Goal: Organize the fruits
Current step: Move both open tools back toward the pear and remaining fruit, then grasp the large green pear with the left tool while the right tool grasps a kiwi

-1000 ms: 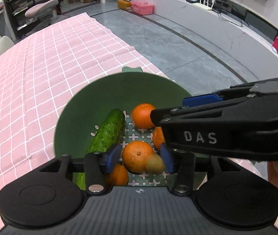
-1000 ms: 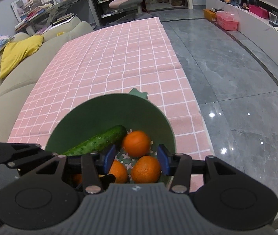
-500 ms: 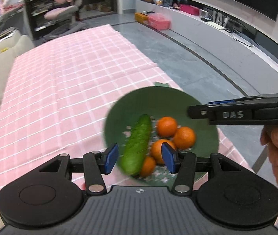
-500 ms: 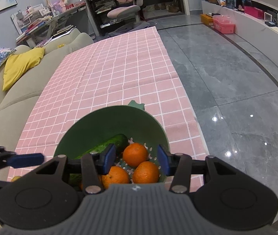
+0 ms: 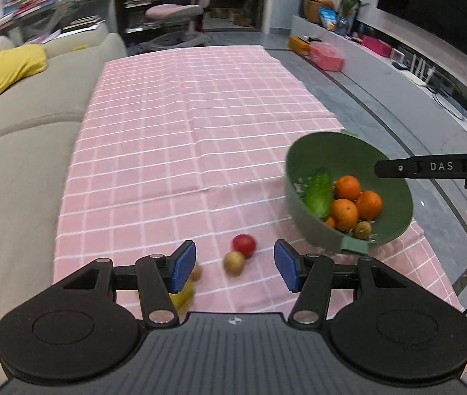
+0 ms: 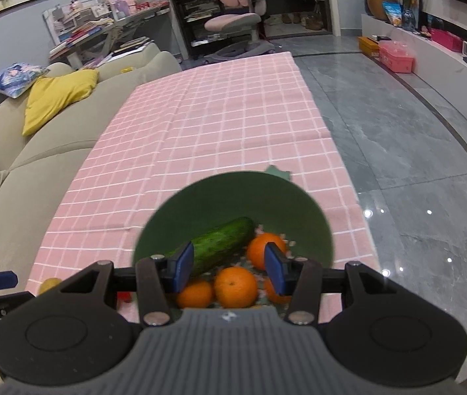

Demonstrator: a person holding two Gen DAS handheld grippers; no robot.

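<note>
Two loose fruits, red tomato (image 5: 244, 244) touching brownish kiwi (image 5: 234, 262), lay on counter (image 5: 174, 151) straight ahead of left claw (image 5: 235, 270), spread, empty, nearer. Right claw (image 6: 229, 267) spread over green bowl (image 6: 233, 197).

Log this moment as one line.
left tongs: open, empty | right tongs: open above green bowl | red fruit: on cloth

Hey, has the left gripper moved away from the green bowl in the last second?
Yes. The left gripper has pulled back and leftward: the green bowl now sits off to its right on the pink tablecloth, no longer between its fingers.
</note>
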